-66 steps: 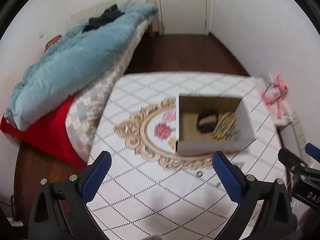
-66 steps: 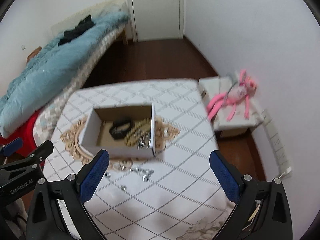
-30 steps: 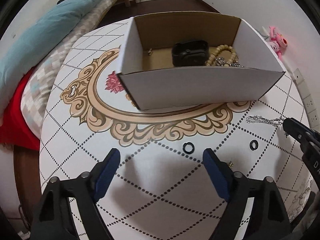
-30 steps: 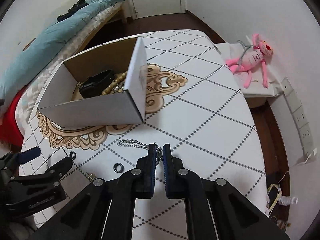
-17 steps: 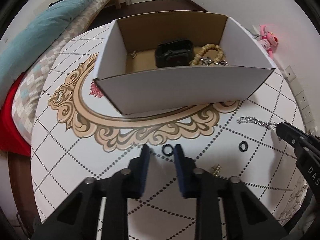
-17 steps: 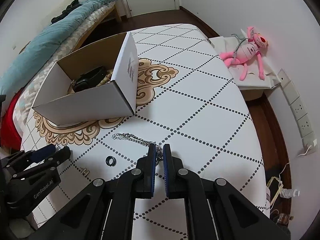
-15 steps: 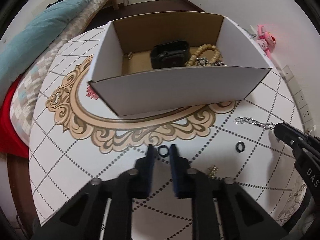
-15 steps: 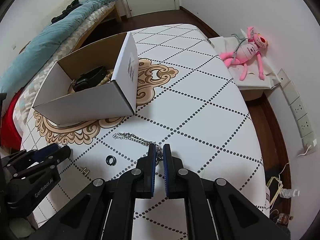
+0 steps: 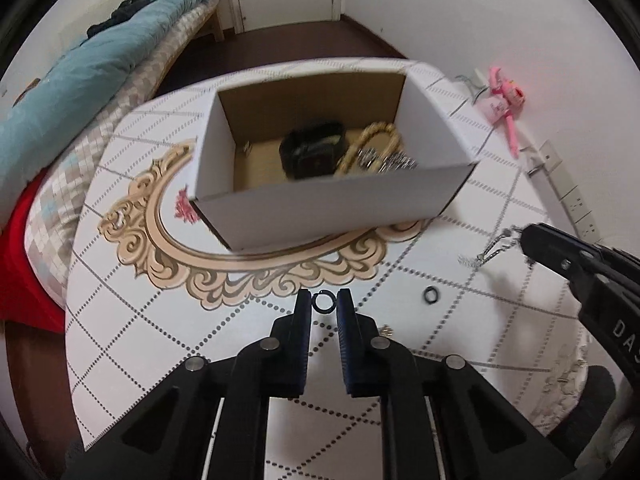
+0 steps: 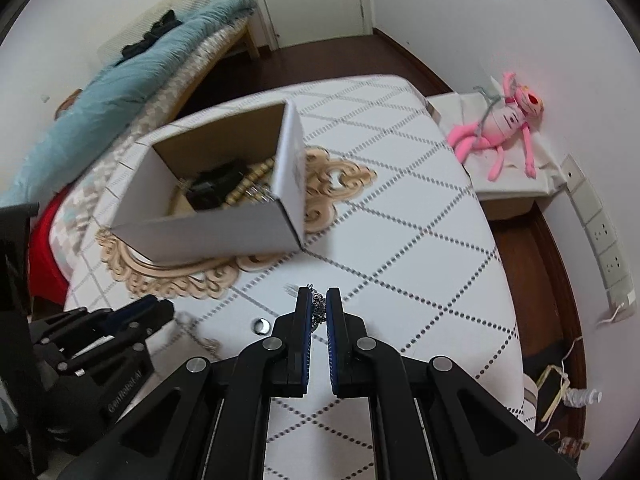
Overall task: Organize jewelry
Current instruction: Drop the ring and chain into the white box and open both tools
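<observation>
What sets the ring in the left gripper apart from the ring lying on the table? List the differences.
The held ring is pinched between the left gripper pads; the loose ring lies free on the table. The held ring faces the camera as a full circle; the loose ring looks oval. Both are small and dark.

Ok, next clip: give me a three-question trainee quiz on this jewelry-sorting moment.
1. What does the left gripper pinch?
2. True or false: the silver metal chain in the right gripper lies inside the white cardboard box.
3. Which stays on the patterned tablecloth? A) a second small black ring B) the wooden bead bracelet C) the black watch

Key: 1. The small black ring. 2. False; it is held outside the box. 3. A.
</observation>
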Motion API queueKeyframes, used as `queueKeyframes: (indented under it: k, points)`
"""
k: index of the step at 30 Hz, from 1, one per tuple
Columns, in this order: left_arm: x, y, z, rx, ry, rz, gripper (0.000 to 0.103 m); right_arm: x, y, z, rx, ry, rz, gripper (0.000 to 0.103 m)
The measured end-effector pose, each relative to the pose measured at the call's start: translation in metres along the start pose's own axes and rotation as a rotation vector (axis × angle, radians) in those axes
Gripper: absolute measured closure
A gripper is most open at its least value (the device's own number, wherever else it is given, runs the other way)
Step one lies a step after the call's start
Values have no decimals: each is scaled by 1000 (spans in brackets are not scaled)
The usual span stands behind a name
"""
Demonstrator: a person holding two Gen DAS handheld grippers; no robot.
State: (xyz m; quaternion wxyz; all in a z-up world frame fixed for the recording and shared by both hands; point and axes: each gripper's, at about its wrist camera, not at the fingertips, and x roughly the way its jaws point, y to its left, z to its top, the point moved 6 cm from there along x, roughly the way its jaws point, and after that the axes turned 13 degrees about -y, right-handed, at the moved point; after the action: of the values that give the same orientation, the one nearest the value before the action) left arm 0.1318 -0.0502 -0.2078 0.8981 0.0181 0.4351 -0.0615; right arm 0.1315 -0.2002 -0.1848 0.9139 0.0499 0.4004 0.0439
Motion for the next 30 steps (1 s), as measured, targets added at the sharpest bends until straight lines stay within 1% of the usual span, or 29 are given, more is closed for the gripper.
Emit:
queueKeyframes:
  k: [2,6,10,12,15,18,20,24,26,28,29,30]
  points:
    - [-11,-1,9,-8,-13,-24,93,-10,8,10,-3,-19,23,96]
    - [-24,9,33,-68,-12,-88,93,-29,24,37,-6,-62,74,96]
    - [-28,23,63,-104,-20,-110,93,-42,39,68,12,-92,139,96]
    - [-23,32,75,-109,-14,-105,93,-42,45,83,14,-98,162,96]
    - [-11,46,92,-124,0,-92,93,-27,53,102,28,-75,195,96]
    - [10,59,104,-143,56,-97,93,-5,58,114,38,-33,209,96]
    - [21,64,109,-143,91,-84,93,12,60,119,46,3,211,96]
    - [37,69,118,-140,128,-72,91,43,61,126,39,73,194,96]
    - [44,72,123,-145,140,-61,87,57,61,128,34,107,187,95]
    - [50,74,127,-148,150,-51,69,72,62,130,26,149,180,95]
    - [51,77,130,-149,139,-40,64,78,61,129,21,173,173,95]
    - [51,78,132,-143,134,-27,54,83,60,130,20,186,167,95]
